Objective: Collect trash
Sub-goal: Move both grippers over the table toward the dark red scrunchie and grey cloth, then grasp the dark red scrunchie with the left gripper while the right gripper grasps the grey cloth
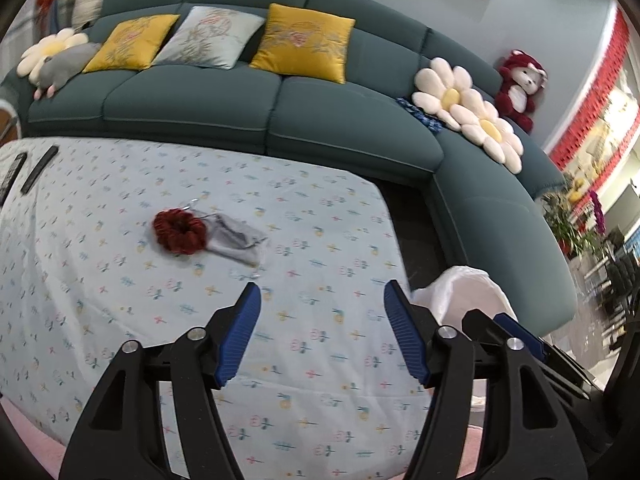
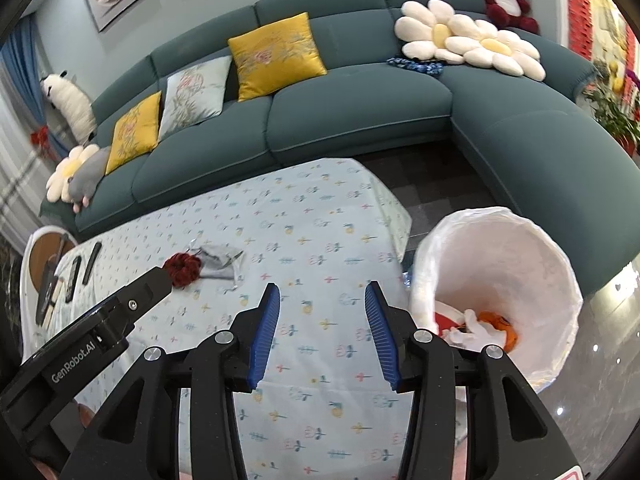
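A dark red scrunchie (image 1: pixel 179 231) lies on the flower-print tablecloth (image 1: pixel 120 320), touching a crumpled grey cloth pouch (image 1: pixel 236 240). My left gripper (image 1: pixel 322 292) hovers over the cloth nearer than both, open and empty. In the right wrist view the scrunchie (image 2: pixel 185 268) and grey pouch (image 2: pixel 218 264) sit left of centre. My right gripper (image 2: pixel 322 292) is open and empty above the table's near part. The left gripper's body (image 2: pixel 100 320) crosses the lower left. A white-lined trash bin (image 2: pixel 500 280) stands right of the table, holding white, red and orange trash (image 2: pixel 476 326).
A teal corner sofa (image 1: pixel 340 120) with yellow and pale cushions, daisy pillows and plush toys runs behind and right of the table. Two black remotes (image 1: pixel 40 168) lie at the table's far left. The bin's white liner (image 1: pixel 460 292) shows beside my left gripper. Dark floor separates table and sofa.
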Available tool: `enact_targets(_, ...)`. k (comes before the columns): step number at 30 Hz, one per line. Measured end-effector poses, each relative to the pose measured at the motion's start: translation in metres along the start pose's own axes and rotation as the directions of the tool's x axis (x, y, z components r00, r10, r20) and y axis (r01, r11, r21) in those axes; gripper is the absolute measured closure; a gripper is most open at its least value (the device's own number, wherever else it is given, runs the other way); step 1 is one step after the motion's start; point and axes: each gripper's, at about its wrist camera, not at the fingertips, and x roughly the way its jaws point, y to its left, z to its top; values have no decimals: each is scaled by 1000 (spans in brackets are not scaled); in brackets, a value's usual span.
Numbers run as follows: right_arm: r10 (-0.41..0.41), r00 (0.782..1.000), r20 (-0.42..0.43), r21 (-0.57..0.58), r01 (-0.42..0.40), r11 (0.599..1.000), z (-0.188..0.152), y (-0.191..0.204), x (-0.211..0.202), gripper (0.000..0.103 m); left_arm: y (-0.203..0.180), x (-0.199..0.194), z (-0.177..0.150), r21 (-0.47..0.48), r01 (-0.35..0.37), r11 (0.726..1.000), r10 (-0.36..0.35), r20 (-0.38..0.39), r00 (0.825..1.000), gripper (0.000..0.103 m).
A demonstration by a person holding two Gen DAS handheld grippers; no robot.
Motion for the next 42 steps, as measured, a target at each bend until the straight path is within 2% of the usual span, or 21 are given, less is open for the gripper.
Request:
enact_targets(10,28,997,-69,-73,-33,997,-7,55,36,59,81,12,3,-114,-81,990,79,-22,997,33)
enact_targets(18,47,989,-139,-106,-63,992,-4,96,84,59,137,37,17,-152,-161,975,154,-56,987,30)
enact_targets(23,38,984,-175,-122,-60,991,7,116,124,58,164,69,31,-152,-198,968,185,-99,978,24)
enact_targets(25,32,982,-185,-126,-56,990,14,124,143,48,171,84,38,-141,-205,969,189,-119,975,22)
enact_targets(26,31,982,-185,-126,-55,991,18,129,153,46,174,92,42,-134,-208,969,192,-126,973,21)
enact_targets(35,23,968,-250,-73,-43,996,40,140,227,46,199,158,66,-122,-220,968,194,-193,962,18)
enact_targets(38,16,962,-273,-58,-33,998,40,141,250,46,198,175,66,-108,-209,972,184,-209,961,24)
enact_targets(42,15,951,-309,-49,-32,998,32,139,271,46,195,190,60,-91,-179,980,153,-239,959,48)
